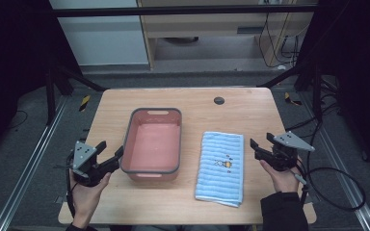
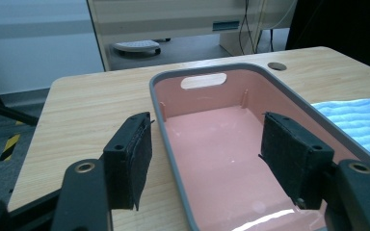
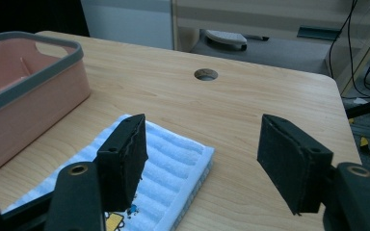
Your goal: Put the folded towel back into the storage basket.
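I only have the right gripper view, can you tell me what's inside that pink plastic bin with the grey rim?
Observer: Nothing; the pink plastic bin with the grey rim has a bare floor.
Operator: Where's the left gripper?
Observer: The left gripper is at the bin's near left corner, jaws open and astride the rim.
Operator: How is the towel lying?
Observer: The folded blue striped towel lies flat to the right of the bin, apart from it.

Your high view looks down on the whole bench [image 1: 115, 103]; your 2 gripper views sit low and close, sharing the tub [image 2: 212, 144] and towel [image 3: 173, 159].
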